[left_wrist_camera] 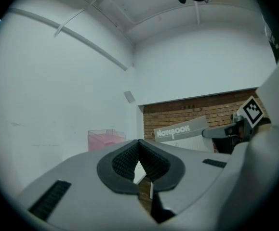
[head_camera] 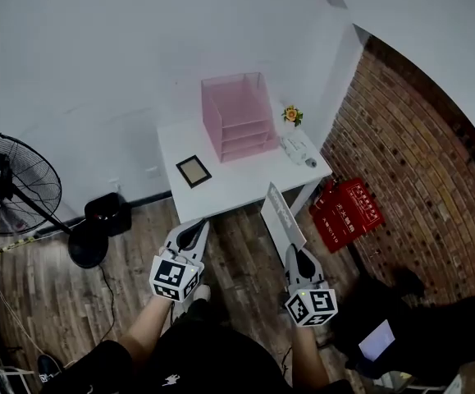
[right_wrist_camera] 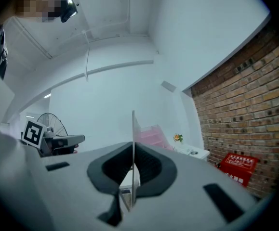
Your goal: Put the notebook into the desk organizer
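Observation:
The grey notebook [head_camera: 283,214] stands on edge, and my right gripper [head_camera: 298,255] is shut on its lower end, in front of the table over the wooden floor. In the right gripper view the notebook [right_wrist_camera: 133,129] shows edge-on between the pads of the right gripper [right_wrist_camera: 133,147]. The pink desk organizer [head_camera: 237,117] stands at the back of the white table [head_camera: 237,183], well beyond both grippers. My left gripper [head_camera: 194,228] is shut with nothing in it, level with the right one. From the left gripper view the notebook's cover [left_wrist_camera: 180,131] appears to the right.
On the table lie a small framed picture [head_camera: 194,171], a flower pot [head_camera: 292,115] and a white object [head_camera: 299,148]. A standing fan [head_camera: 11,187] is at the left. A red box [head_camera: 348,212] leans by the brick wall [head_camera: 417,154] at the right.

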### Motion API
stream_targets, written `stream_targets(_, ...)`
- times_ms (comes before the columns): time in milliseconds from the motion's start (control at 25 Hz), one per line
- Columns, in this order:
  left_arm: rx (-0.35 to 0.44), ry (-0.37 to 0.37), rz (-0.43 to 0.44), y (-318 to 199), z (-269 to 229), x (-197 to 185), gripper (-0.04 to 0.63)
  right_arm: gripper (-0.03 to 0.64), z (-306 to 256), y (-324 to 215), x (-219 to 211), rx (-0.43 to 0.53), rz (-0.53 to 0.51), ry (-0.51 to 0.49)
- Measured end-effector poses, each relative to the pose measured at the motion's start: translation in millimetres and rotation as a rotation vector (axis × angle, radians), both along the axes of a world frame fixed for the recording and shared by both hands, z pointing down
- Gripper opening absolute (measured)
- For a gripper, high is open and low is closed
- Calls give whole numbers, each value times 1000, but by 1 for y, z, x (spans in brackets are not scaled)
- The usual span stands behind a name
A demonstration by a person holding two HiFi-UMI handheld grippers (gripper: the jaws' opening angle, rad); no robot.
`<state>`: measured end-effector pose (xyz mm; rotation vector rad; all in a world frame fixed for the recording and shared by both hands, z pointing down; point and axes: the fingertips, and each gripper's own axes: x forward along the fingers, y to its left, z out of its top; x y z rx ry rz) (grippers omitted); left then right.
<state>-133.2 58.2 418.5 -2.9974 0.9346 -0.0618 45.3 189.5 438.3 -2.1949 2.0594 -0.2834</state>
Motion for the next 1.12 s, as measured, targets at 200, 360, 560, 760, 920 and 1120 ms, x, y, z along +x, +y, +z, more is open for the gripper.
stream_targets(200,11,-15,23,-43,-1,15,2,11,0,-43,8,-14,6,3)
stream_targets(360,1,-20,51,-78,3,22,2,11,2,-77,10,-20,17,-12)
stream_targets(560,-24,-19,83,-119,12,33,2,11,8,-117,11,-38,31,-28)
stream_targets(760,-59,-19,111,-156,23,39,2,11,15,-153,14,-64,40,-27)
stream_targets(920,-66,-15,106,-181,32,34,2,11,23,-178,13,-77,46,-19)
stream_targets(1120,-79,-15,101,-205,38,33,2,11,41,-205,19,-121,26,-20)
